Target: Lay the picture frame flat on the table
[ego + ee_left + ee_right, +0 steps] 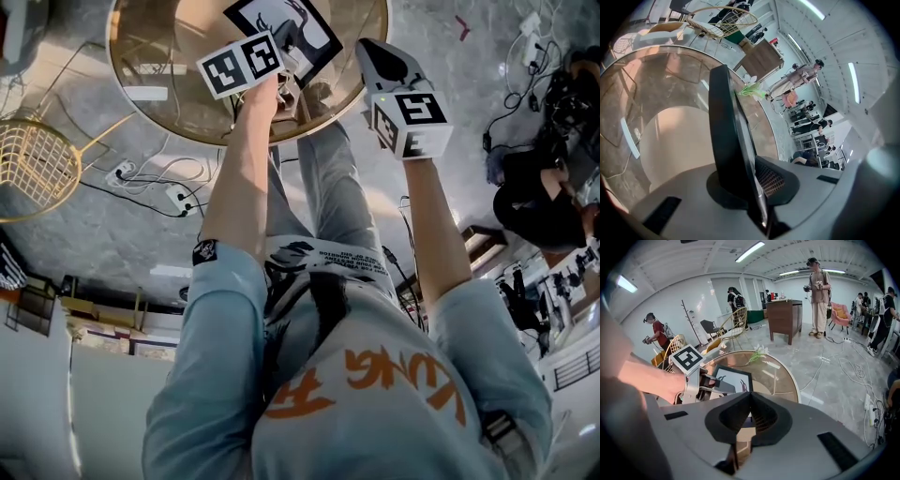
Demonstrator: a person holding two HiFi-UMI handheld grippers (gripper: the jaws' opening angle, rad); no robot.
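Left tool (752,176) clamps one edge of the frame (729,136), held tilted over the table (787,380) by its near edge; right tool (750,397) closed, empty. Risk: the thin edge grip may slip, so the frame drops hard onto the table.

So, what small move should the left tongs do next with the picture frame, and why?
Probably lower the held edge toward the glass table before letting go: the left tongs grip the picture frame by its edge, and it looks tilted, not flat.
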